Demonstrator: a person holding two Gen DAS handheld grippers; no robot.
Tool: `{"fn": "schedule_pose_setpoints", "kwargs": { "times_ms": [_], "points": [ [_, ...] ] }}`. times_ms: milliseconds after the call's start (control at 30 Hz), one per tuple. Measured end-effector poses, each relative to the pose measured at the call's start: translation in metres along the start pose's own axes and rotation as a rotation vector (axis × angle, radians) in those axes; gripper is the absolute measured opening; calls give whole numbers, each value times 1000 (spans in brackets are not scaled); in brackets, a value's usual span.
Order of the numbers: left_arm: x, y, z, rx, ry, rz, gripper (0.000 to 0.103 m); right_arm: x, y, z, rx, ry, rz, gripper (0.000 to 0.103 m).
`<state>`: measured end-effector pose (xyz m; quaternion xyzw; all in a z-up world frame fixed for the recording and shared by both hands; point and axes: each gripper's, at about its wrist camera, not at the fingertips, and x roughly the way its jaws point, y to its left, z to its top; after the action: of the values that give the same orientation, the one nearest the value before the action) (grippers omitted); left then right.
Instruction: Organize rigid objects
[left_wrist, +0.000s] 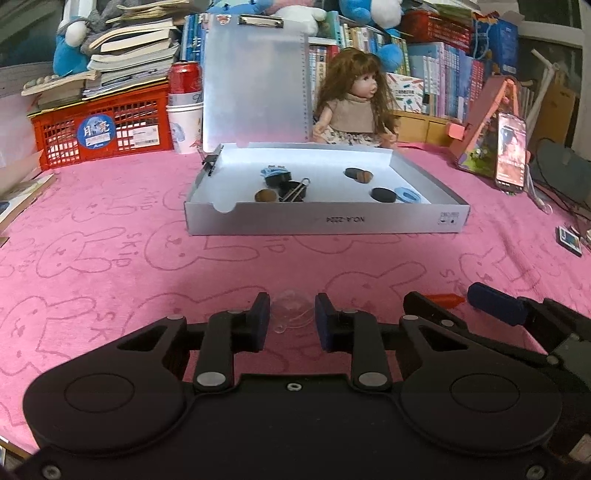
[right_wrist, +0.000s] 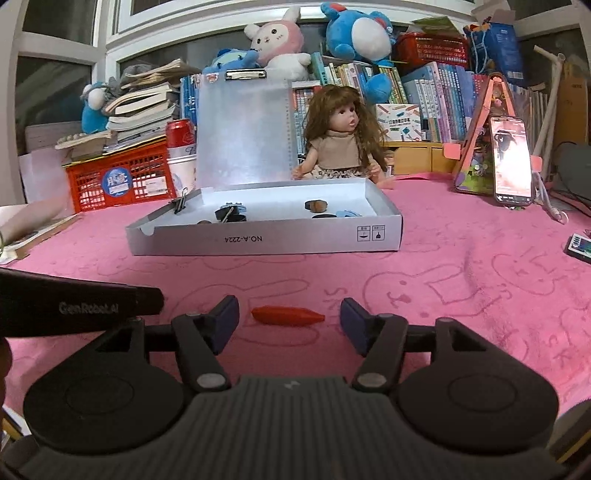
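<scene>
Pink bunny cloth, white box, small dark and bright pieces

The tabletop (right_wrist: 461, 280) wears a pink cloth printed with darker pink rabbit outlines and the word "SKIP". The shallow box (right_wrist: 266, 242) is white with black print on its near wall; inside lie black discs (left_wrist: 382, 194), brown nut-like pieces (left_wrist: 362, 176), a pale blue ring (left_wrist: 407, 194) and a black binder clip (left_wrist: 291, 192). Near the right claw (right_wrist: 289, 323), black with dark blue pads (right_wrist: 225, 319), lies a red-orange carrot-shaped piece (right_wrist: 286, 316). Between the left claw (left_wrist: 291, 319) pads sits a clear transparent piece (left_wrist: 290, 313). Far left, a red crate (right_wrist: 118, 177); far centre, a brown-haired doll (right_wrist: 340, 144) in beige.
</scene>
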<state>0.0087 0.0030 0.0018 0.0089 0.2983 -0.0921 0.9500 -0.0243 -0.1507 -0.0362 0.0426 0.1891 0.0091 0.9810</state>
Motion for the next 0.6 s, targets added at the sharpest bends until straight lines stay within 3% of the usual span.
{"fn": "schedule_pose_setpoints", "kwargs": {
  "times_ms": [100, 167, 200, 600],
  "points": [
    [0, 3, 0, -6, 1, 7, 25, 2, 5, -3, -23, -20, -26, 73],
    [1, 4, 1, -7, 2, 8, 25, 1, 7, -6, -31, -28, -36, 53],
    [1, 4, 0, -7, 3, 8, 25, 1, 7, -6, -44, -30, -43, 48],
    [0, -1, 4, -11, -8, 5, 25, -4, -4, 7, -72, -51, 21, 49]
  ]
}}
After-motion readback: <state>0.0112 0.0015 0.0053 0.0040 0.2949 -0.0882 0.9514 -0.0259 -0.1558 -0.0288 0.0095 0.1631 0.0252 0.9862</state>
